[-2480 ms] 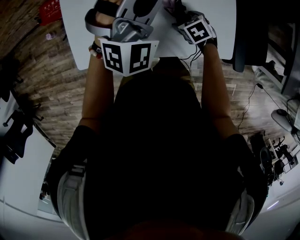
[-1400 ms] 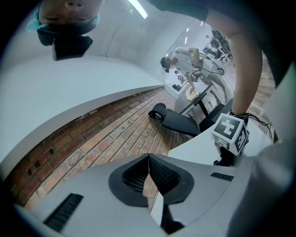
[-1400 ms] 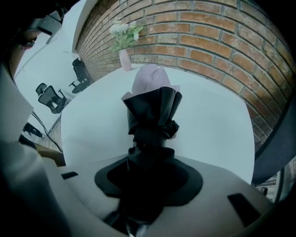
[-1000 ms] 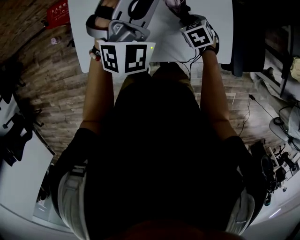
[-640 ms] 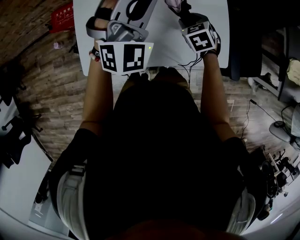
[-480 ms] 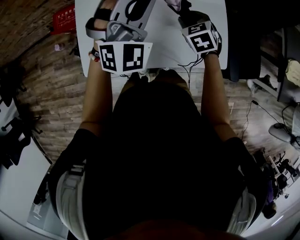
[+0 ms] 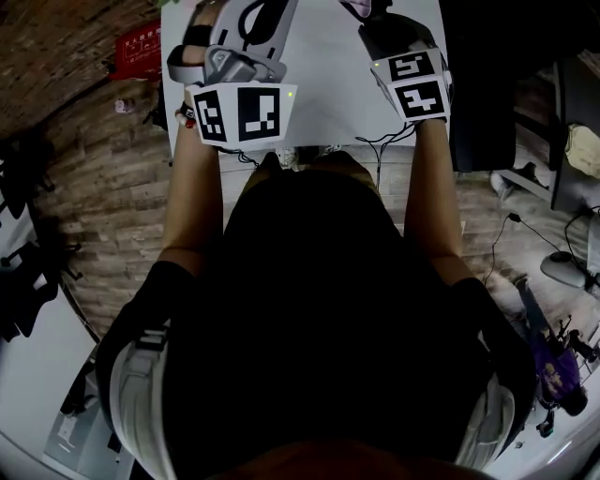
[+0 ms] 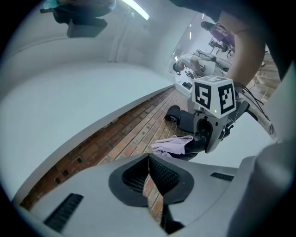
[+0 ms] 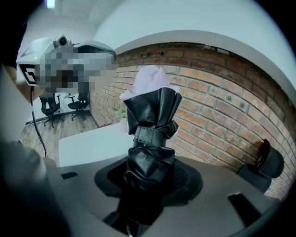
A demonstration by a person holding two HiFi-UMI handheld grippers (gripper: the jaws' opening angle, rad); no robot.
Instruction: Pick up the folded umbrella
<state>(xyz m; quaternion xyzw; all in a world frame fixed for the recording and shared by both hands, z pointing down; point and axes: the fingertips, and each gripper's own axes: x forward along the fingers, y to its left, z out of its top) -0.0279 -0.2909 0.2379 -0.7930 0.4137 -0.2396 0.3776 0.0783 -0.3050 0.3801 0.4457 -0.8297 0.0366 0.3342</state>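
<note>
Right gripper (image 7: 367, 14): raised toward the head camera; marker cube (image 7: 412, 84) larger, two faces showing.
Folded umbrella (image 9: 150, 134): apparently lifted clear of the table (image 7: 319, 94).
Left gripper (image 8: 149, 178): slightly higher.

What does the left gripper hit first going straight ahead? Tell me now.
Probably nothing near: beyond the left gripper only a distant brick surface shows. The folded umbrella in the right gripper sits just right of that line; depth unclear.
</note>
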